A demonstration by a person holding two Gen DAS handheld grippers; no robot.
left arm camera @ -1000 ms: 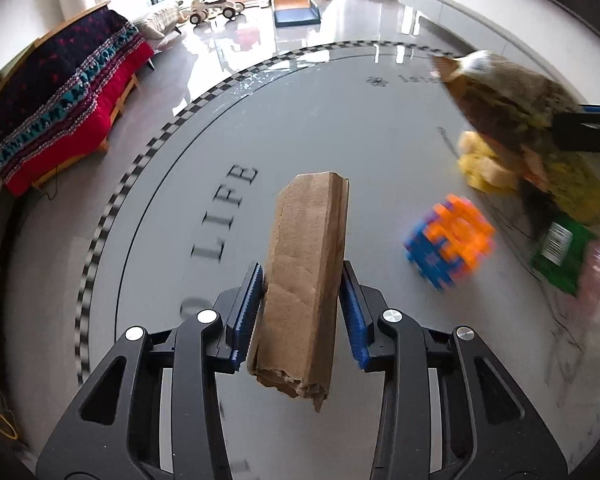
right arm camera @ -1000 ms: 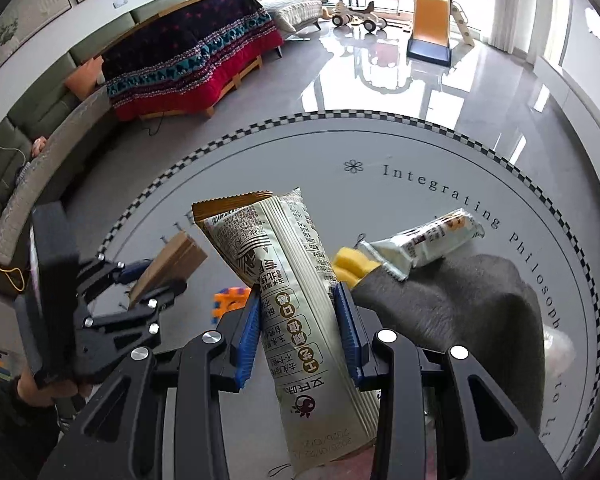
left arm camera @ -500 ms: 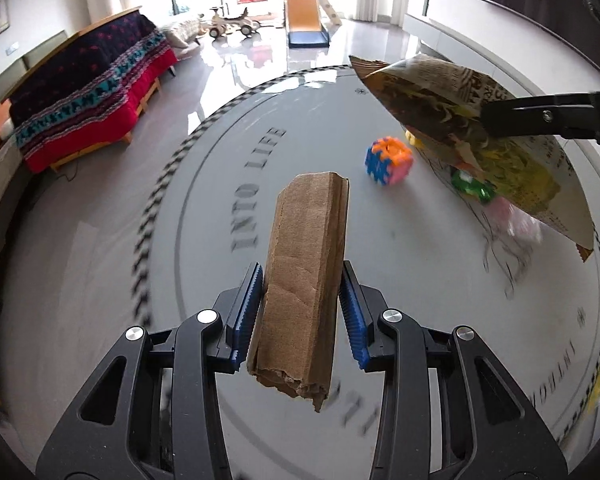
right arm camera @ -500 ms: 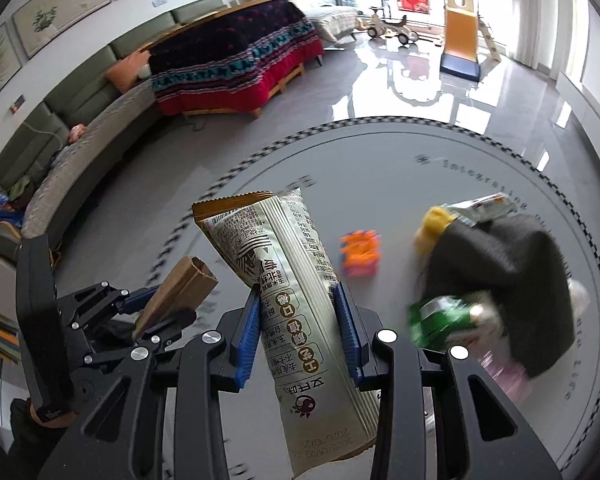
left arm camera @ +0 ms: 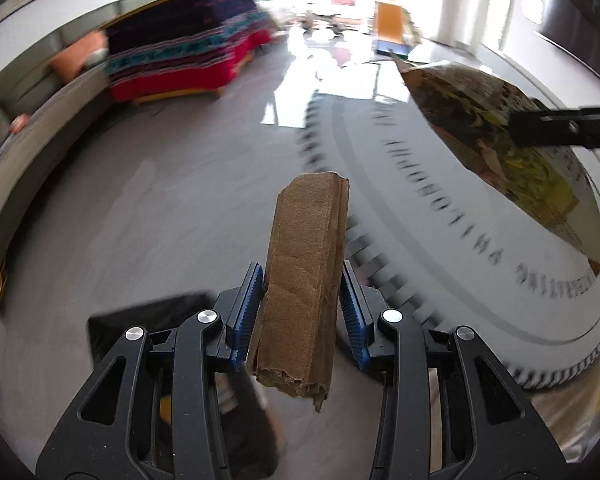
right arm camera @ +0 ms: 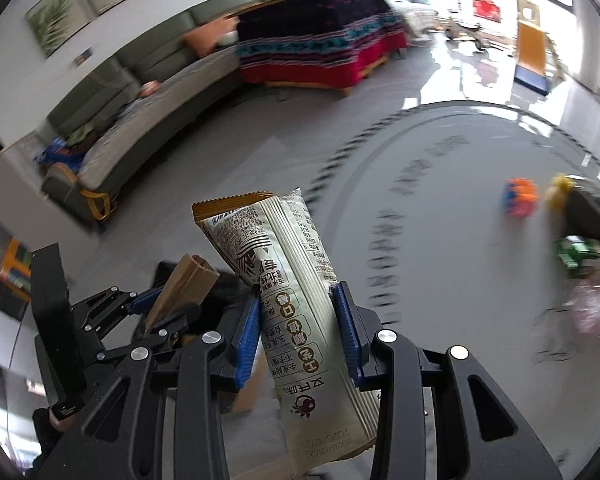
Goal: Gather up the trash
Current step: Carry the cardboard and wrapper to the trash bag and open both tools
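Observation:
My left gripper (left arm camera: 300, 312) is shut on a folded piece of brown cardboard (left arm camera: 305, 272) that stands upright between its blue pads. My right gripper (right arm camera: 298, 320) is shut on a pale snack wrapper (right arm camera: 296, 308) with a gold top edge. In the left wrist view the snack wrapper (left arm camera: 499, 136) and the right gripper's dark fingers (left arm camera: 559, 128) hang at the upper right. In the right wrist view the left gripper (right arm camera: 164, 308) with the cardboard (right arm camera: 184, 288) is at the lower left. A dark open bin (left arm camera: 148, 320) shows just below the left gripper.
The round grey table (right arm camera: 439, 248) with a chequered rim lies to the right, bearing an orange-and-blue toy (right arm camera: 519, 198), a yellow piece (right arm camera: 557, 194), a dark cloth (right arm camera: 591, 216) and a green wrapper (right arm camera: 575, 250). A green sofa (right arm camera: 148, 120) and a red-covered bench (right arm camera: 319, 52) stand beyond.
Both grippers have swung left off the table toward the floor, each still holding its item. The table's items slid to the right of the views, and a dark bin came into sight.

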